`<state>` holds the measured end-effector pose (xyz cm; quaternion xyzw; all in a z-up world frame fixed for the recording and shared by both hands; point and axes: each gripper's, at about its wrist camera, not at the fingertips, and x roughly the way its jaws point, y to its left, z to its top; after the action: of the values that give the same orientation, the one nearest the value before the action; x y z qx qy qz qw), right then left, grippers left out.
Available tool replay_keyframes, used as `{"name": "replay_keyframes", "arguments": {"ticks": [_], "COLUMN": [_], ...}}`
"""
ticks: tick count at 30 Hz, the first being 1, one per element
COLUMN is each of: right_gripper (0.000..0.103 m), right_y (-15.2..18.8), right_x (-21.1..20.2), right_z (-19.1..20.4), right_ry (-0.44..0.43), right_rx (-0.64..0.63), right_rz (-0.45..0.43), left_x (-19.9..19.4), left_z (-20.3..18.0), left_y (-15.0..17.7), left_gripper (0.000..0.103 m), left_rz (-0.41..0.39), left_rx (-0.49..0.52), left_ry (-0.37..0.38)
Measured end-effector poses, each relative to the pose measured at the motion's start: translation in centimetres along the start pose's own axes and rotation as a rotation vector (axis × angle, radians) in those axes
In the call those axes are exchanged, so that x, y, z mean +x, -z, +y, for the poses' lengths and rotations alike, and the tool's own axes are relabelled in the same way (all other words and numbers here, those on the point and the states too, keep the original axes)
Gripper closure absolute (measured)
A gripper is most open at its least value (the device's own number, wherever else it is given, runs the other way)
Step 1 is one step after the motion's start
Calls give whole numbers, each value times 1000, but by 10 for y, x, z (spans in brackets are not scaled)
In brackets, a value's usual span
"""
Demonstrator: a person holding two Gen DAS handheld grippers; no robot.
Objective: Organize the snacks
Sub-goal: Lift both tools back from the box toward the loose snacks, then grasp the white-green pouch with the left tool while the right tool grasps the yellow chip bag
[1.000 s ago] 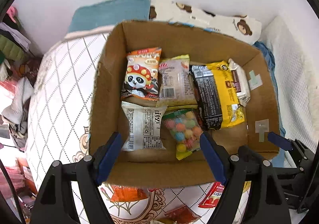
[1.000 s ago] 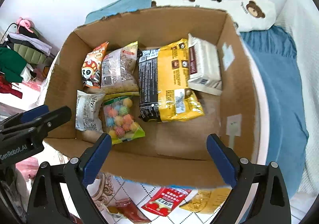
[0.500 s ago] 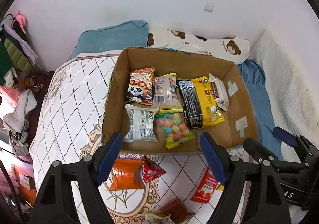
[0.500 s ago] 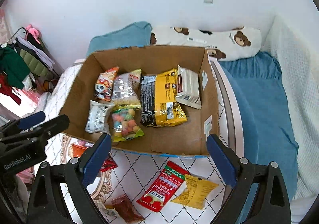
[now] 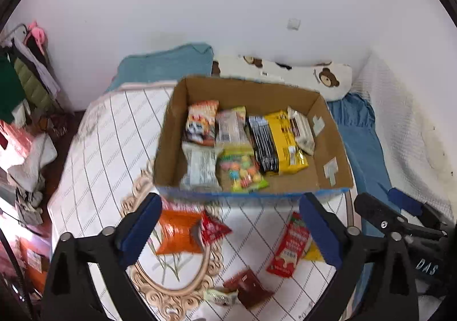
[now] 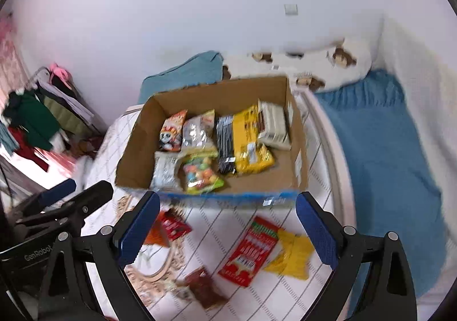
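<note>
A cardboard box (image 5: 171, 149) (image 6: 134, 155) on the bed holds several snack packs, among them a panda bag (image 5: 200, 123), a colourful candy bag (image 5: 241, 171) and a yellow pack (image 5: 285, 143). Loose on the bedspread in front lie an orange pack (image 5: 178, 232), a small red pack (image 5: 212, 231), a red box (image 5: 288, 246) (image 6: 251, 249), a yellow pack (image 6: 291, 255) and a brown pack (image 5: 248, 288) (image 6: 204, 288). My left gripper (image 5: 231, 232) is open and empty above the loose snacks. My right gripper (image 6: 225, 232) is open and empty too.
A white quilted bedspread (image 5: 100, 149) covers the bed. A teal pillow (image 5: 168, 63) and a bear-print pillow (image 5: 300, 72) lie by the wall. A blue blanket (image 6: 380, 149) lies at the right. Clothes (image 6: 34, 118) hang at the left.
Both grippers have pulled back and up from the box. The box looks smaller and the loose snacks in front of it have come into view.
</note>
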<state>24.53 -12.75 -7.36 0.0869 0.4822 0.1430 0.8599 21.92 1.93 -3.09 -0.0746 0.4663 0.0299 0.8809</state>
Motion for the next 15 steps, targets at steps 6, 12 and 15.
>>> {"name": "replay_keyframes", "arguments": {"ticks": [6, 12, 15], "right_gripper": [42, 31, 31], "right_y": [42, 77, 89], "right_x": [42, 95, 114], "right_z": [-50, -104, -125], "right_ry": [-21, 43, 31], "right_rx": [86, 175, 220], "right_rz": [146, 277, 319], "left_x": [46, 125, 151], "left_z": [1, 0, -5], "left_y": [54, 123, 147], "left_gripper": [4, 5, 11], "left_rz": [212, 561, 680], "left_rx": [-57, -204, -257], "left_ry": [0, 85, 106]}}
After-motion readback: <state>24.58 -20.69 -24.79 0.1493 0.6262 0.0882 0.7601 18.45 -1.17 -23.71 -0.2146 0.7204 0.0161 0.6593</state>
